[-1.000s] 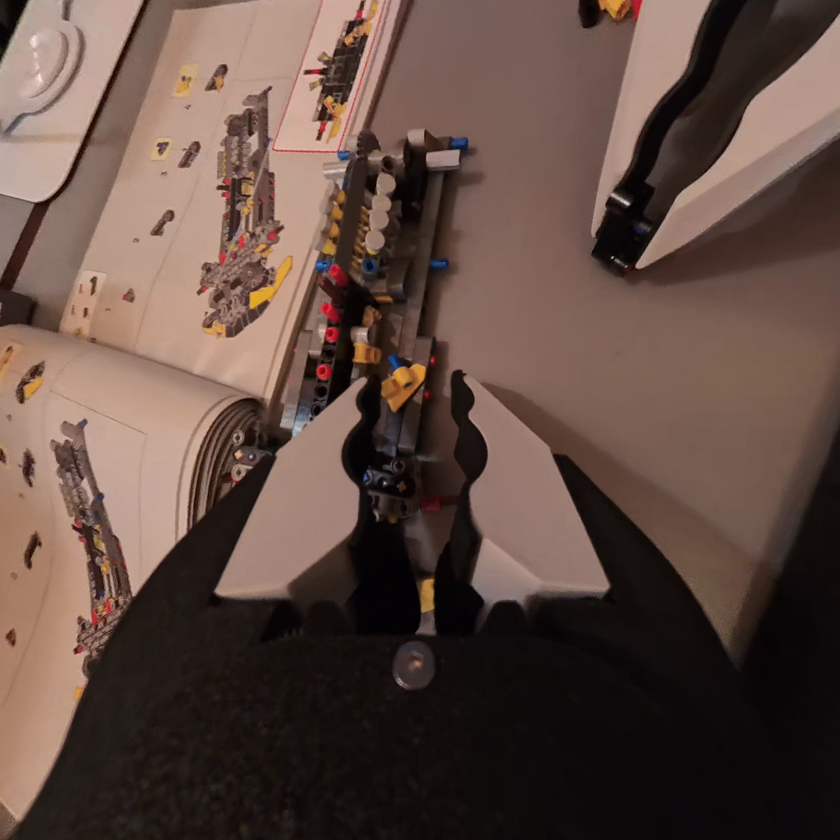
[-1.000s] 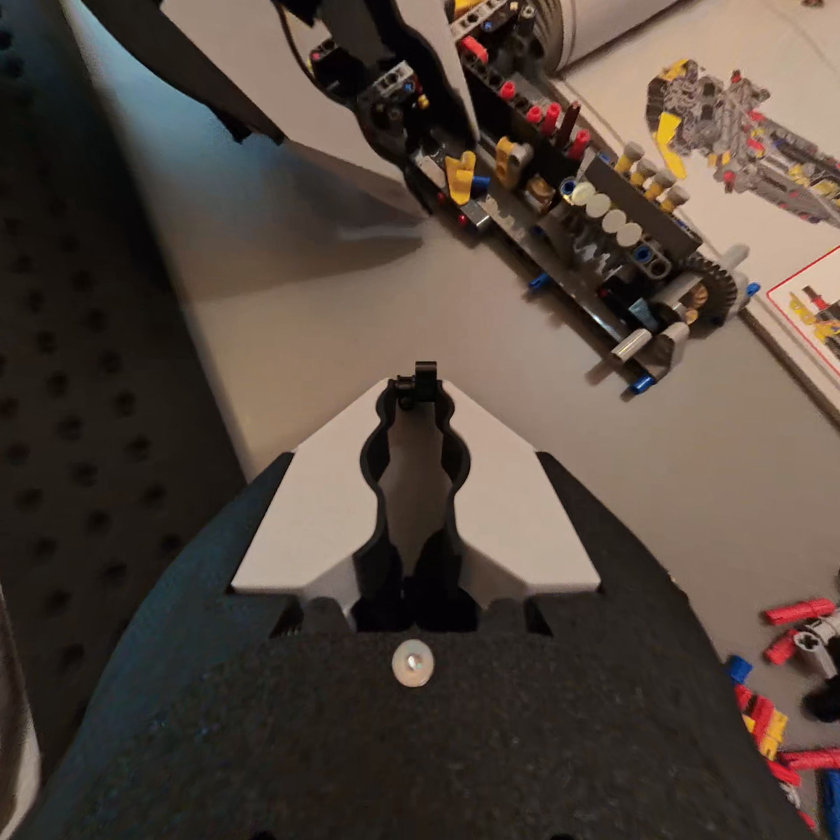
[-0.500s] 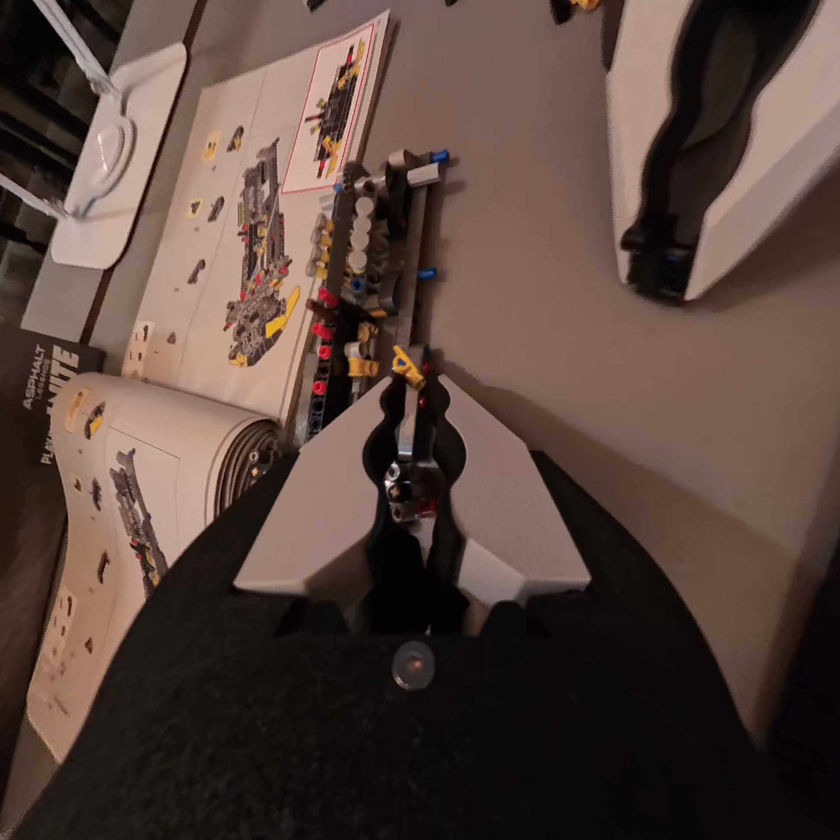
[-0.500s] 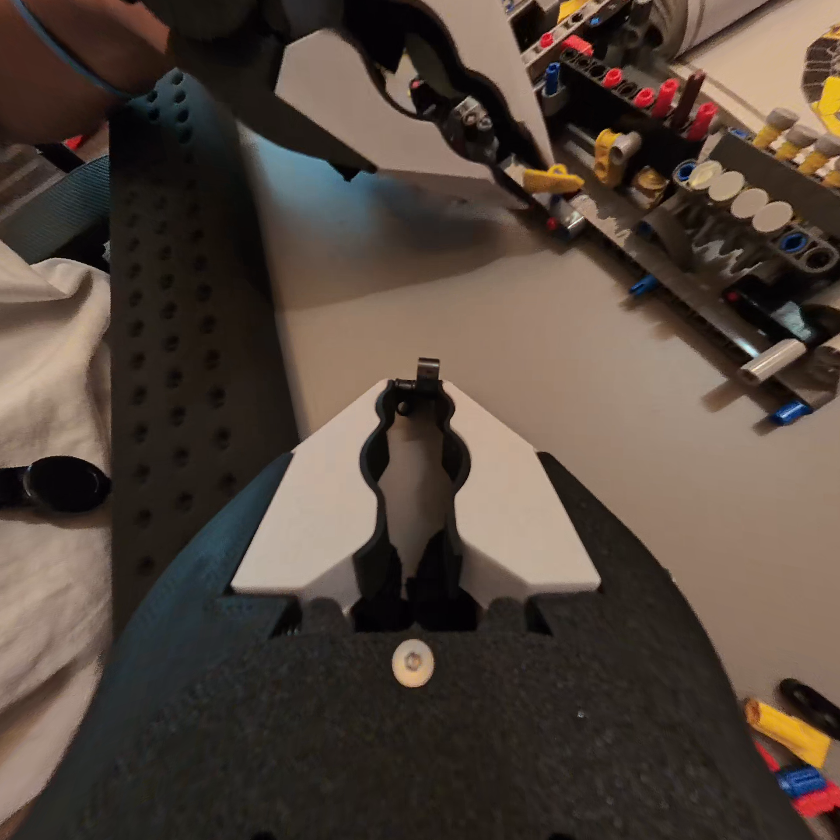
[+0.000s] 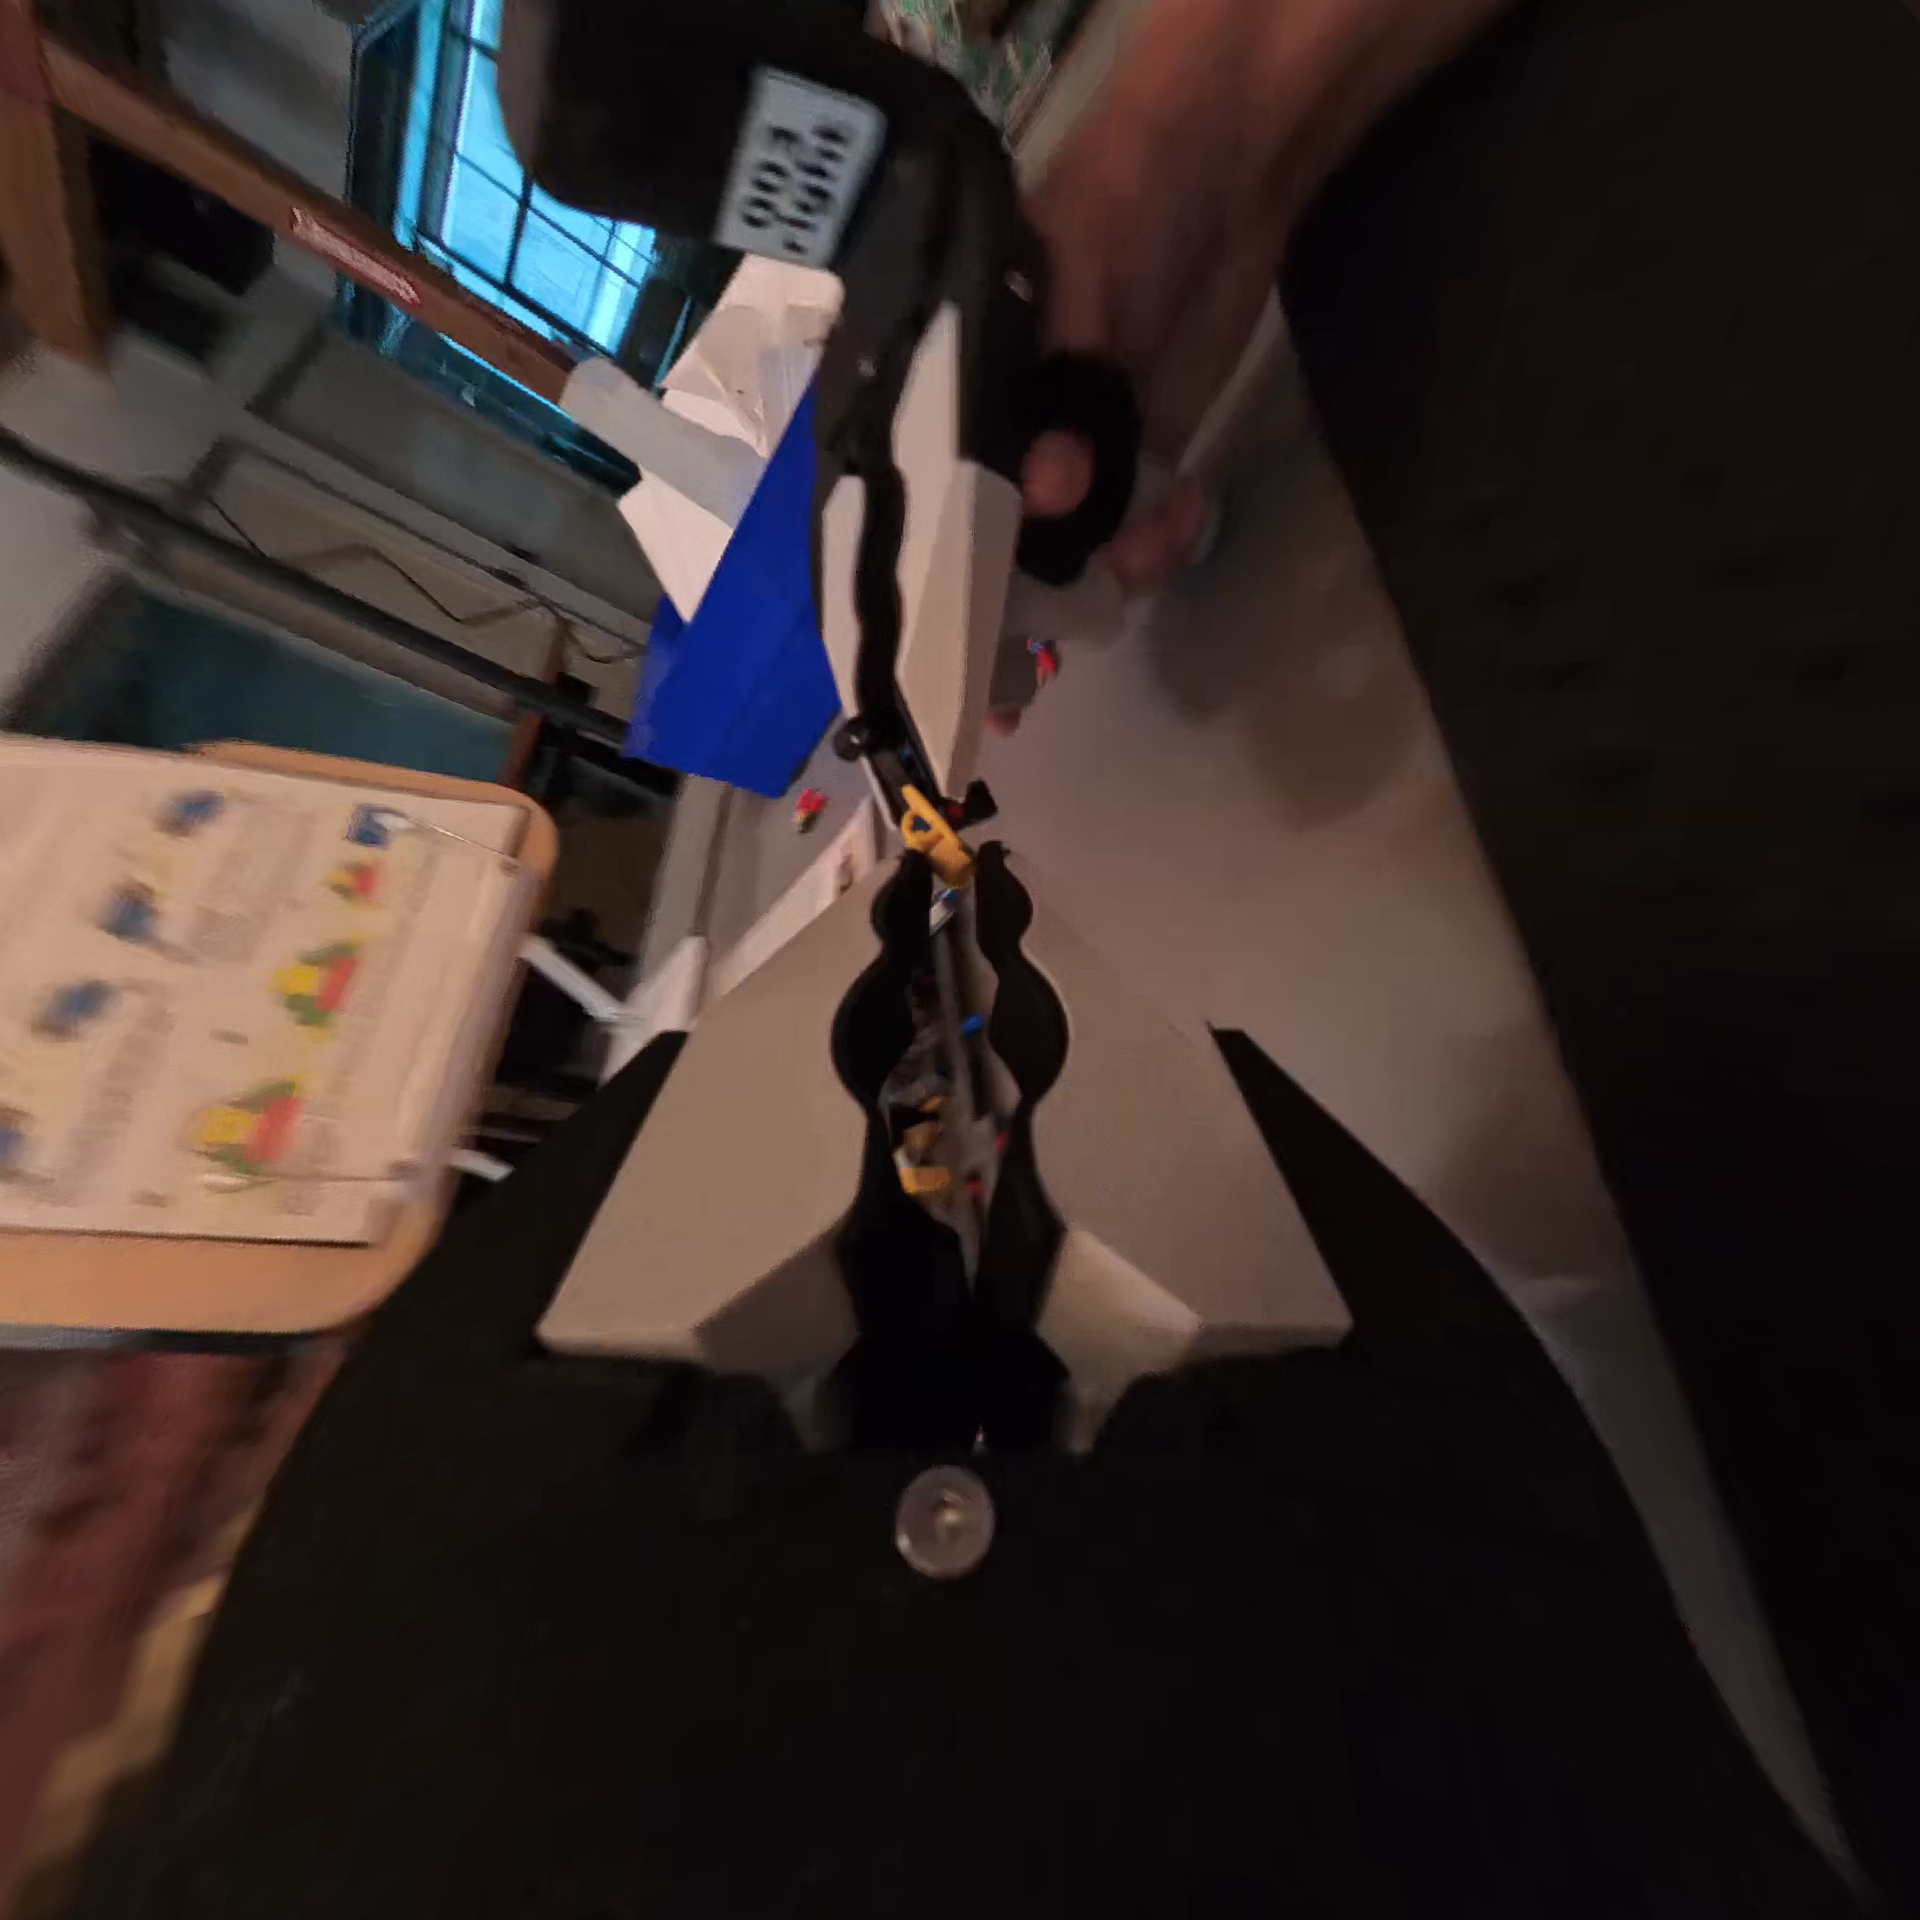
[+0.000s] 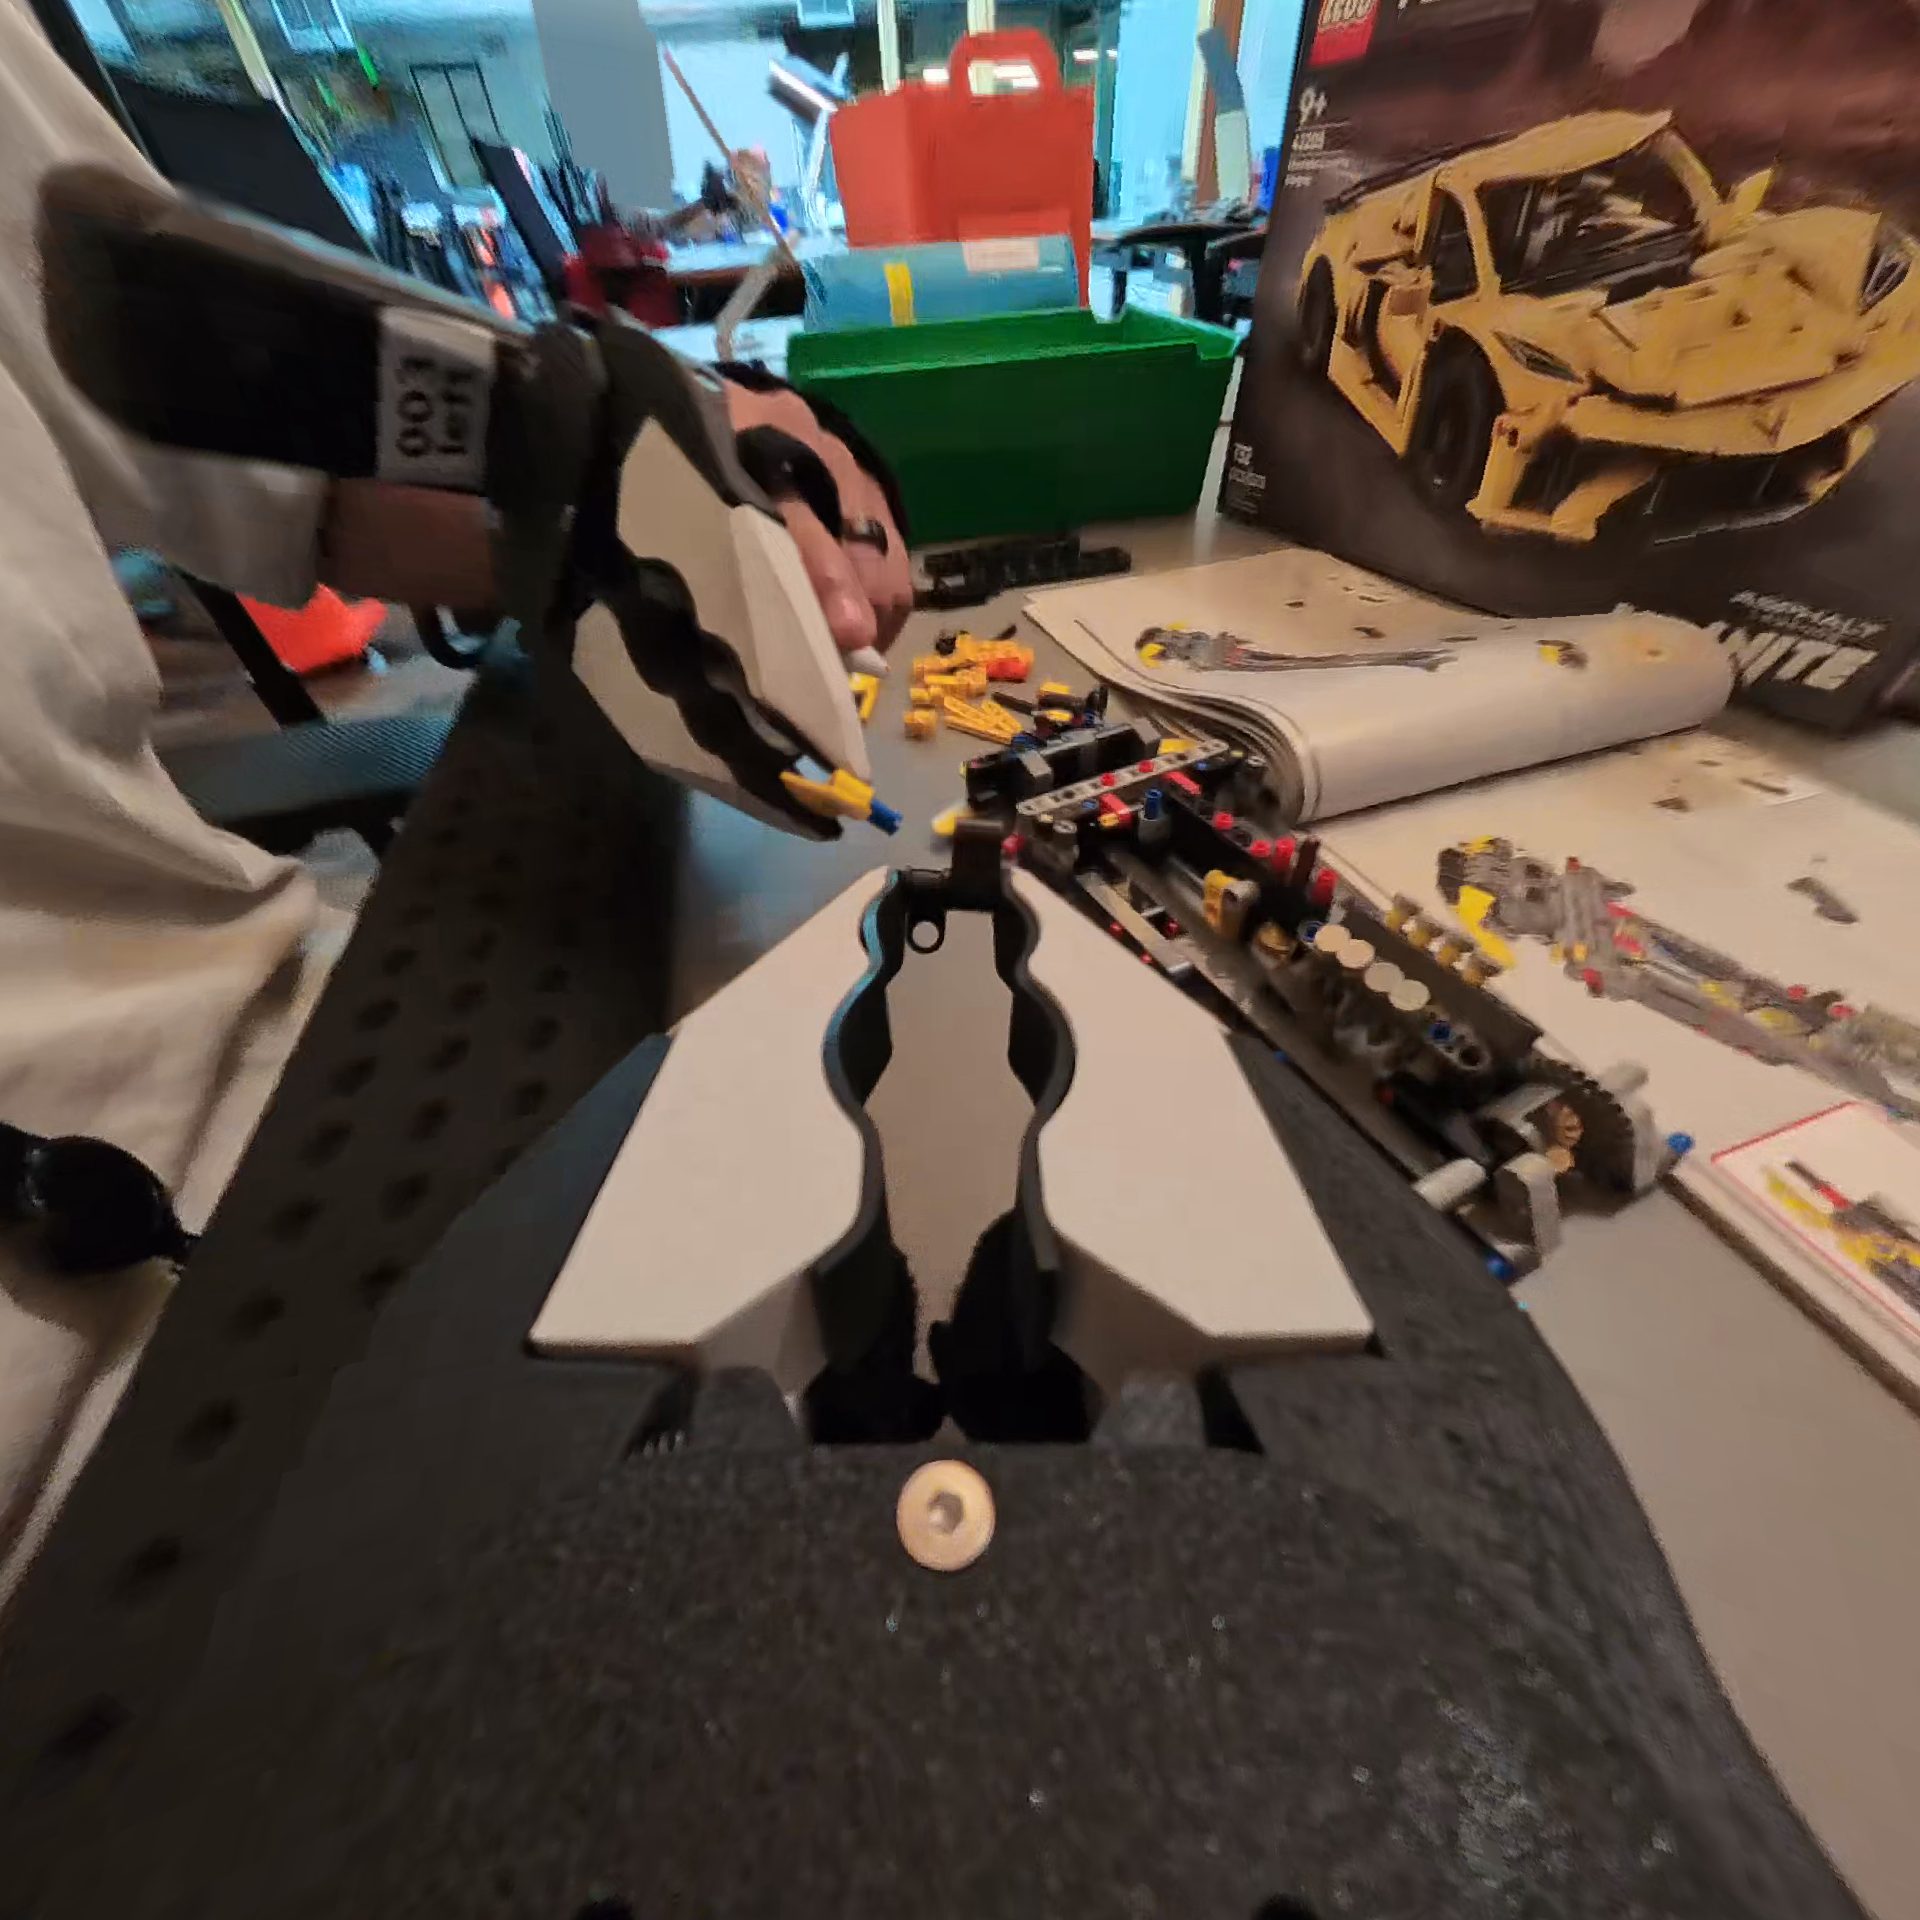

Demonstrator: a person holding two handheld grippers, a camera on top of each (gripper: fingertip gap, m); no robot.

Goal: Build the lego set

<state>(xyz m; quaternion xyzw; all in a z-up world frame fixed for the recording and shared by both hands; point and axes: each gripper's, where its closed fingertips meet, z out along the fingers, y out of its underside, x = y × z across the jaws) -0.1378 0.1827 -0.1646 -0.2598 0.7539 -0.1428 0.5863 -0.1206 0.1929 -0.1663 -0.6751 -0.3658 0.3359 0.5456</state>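
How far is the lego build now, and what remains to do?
Done: a long chassis with a gear lies assembled on the table. In hand: the left gripper pinches a yellow piece, the right gripper a small black piece. Left: loose pieces lie unused, and the chassis has none of the yellow body shown on the box.

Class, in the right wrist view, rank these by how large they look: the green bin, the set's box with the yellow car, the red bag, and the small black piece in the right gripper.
1. Set's box, cropped by the frame.
2. Green bin.
3. Red bag, partly hidden and farther off, so unsure.
4. Small black piece, though nearest, in the right gripper.
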